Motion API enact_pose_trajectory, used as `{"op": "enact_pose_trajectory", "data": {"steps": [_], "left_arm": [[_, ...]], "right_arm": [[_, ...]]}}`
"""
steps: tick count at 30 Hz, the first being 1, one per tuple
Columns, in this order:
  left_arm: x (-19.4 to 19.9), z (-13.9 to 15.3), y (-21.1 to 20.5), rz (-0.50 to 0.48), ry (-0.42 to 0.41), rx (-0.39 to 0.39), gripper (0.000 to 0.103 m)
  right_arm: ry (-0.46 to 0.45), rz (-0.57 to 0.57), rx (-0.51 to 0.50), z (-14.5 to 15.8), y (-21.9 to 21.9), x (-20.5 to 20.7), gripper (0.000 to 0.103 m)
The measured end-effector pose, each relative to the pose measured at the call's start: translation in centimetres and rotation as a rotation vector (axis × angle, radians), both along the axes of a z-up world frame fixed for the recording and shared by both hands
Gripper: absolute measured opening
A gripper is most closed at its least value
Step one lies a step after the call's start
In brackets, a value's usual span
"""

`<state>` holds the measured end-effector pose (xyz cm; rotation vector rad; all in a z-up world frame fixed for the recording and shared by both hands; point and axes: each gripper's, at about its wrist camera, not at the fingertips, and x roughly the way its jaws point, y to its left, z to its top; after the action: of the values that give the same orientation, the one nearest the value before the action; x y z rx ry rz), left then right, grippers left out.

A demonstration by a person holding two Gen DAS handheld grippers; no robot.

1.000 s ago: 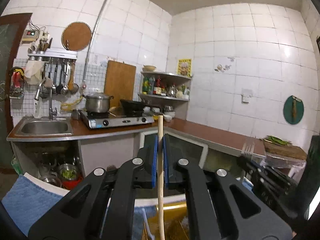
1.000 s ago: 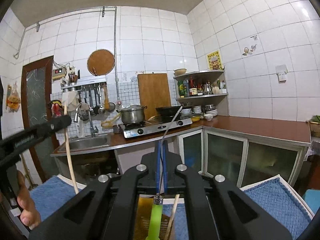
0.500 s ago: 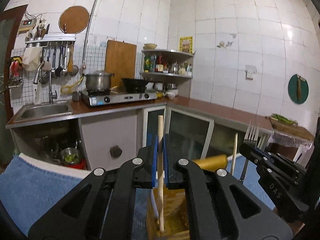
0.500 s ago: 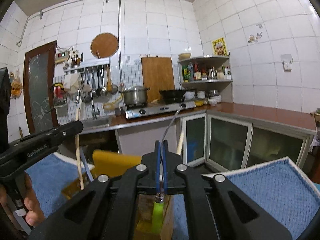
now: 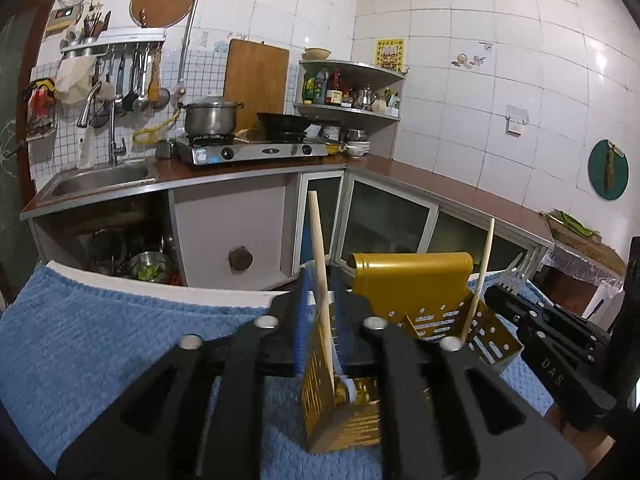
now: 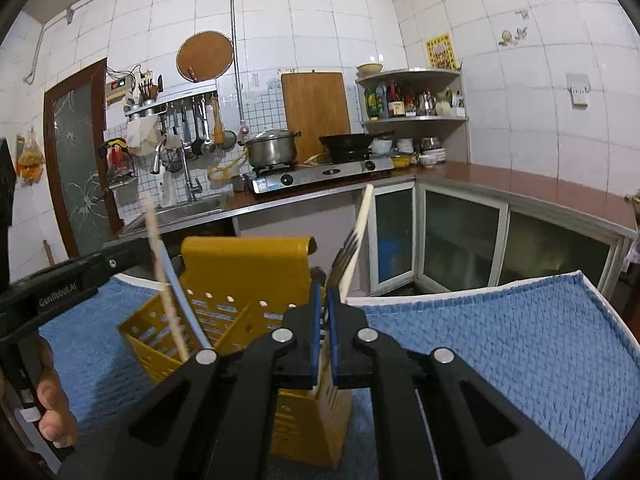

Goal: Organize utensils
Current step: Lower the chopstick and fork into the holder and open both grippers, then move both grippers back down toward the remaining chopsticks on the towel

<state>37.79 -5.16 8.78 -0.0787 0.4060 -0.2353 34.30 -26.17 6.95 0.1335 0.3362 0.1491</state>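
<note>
On the blue, nubbly woven towel (image 5: 100, 344) that covers the work surface, a yellow perforated metal utensil caddy (image 6: 248, 280) with a rolled top edge stands upright, divided into compartments. At the left, the left gripper (image 5: 320, 320) is held over the caddy's left compartment with a pale, smooth wooden chopstick (image 5: 320, 264) between its blue pads; its jaws are opening, and the stick leans free with its lower end already down inside the slotted wall. A white-and-blue handled utensil (image 6: 182, 292) is seen resting in the same compartment. Further right, a second pale wooden chopstick (image 5: 478, 280) stands tilted in another compartment. At the right, the right gripper (image 6: 326, 312) is clenched on a steel fork (image 6: 344, 252), tines up, whose lower part is hidden behind the black fingers; the fork is held just above or partly within the right compartment, which one cannot be told exactly.

By the look of it, the task is well advanced: several utensils are already housed, one chopstick is being let go, and the fork is not yet released. Whether other loose utensils remain cannot be seen.
</note>
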Motion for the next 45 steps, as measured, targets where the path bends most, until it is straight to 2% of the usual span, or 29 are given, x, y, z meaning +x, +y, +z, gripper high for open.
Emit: {"op": "enact_pose_trajectory", "data": {"steps": [1, 3, 6, 8, 9, 10, 14, 19, 25, 33, 40, 45], "left_arm": [[-0.3, 0.4, 0.3, 0.007, 0.003, -0.005, 0.039], [-1.1, 1.1, 0.8, 0.017, 0.002, -0.014, 0.055], [-2.3, 2.3, 1.5, 0.043, 0.023, -0.018, 0.059], [-2.9, 2.7, 2.1, 0.036, 0.056, -0.038, 0.066], [-3.5, 2.8, 2.4, 0.032, 0.073, -0.047, 0.071], [-4.2, 2.9, 2.8, 0.039, 0.081, -0.05, 0.076], [-6.2, 2.5, 3.3, 0.027, 0.125, -0.025, 0.083], [-8.8, 0.7, 3.4, 0.024, 0.17, 0.005, 0.095], [-10.0, -2.0, 3.6, 0.024, 0.25, 0.001, 0.098], [-10.6, -6.2, 3.1, 0.044, 0.333, 0.013, 0.098], [-10.8, -8.3, 2.0, 0.05, 0.37, 0.047, 0.098], [-11.1, -9.3, 1.7, 0.068, 0.375, 0.057, 0.098]], "right_arm": [[0.01, 0.004, -0.003, 0.4, 0.1, -0.2, 0.006], [0.038, 0.015, -0.009, 1.2, 0.2, -0.6, 0.006], [0.06, -0.001, -0.041, 2.3, 0.6, -1.4, 0.01], [0.057, -0.005, -0.049, 3.0, 0.8, -2.4, 0.025], [0.044, -0.014, -0.059, 3.5, 0.8, -3.3, 0.039], [0.03, -0.021, -0.067, 3.9, 0.9, -4.1, 0.044], [0.051, -0.04, -0.083, 4.7, 0.9, -6.3, 0.046], [0.116, -0.095, -0.074, 3.4, 0.0, -9.2, 0.056], [0.199, -0.146, -0.06, -0.1, -1.8, -11.3, 0.065], [0.296, -0.188, -0.026, -5.2, -3.4, -12.7, 0.066], [0.335, -0.2, -0.036, -7.5, -3.2, -13.4, 0.066], [0.348, -0.203, -0.058, -8.1, -2.5, -13.4, 0.066]]}}
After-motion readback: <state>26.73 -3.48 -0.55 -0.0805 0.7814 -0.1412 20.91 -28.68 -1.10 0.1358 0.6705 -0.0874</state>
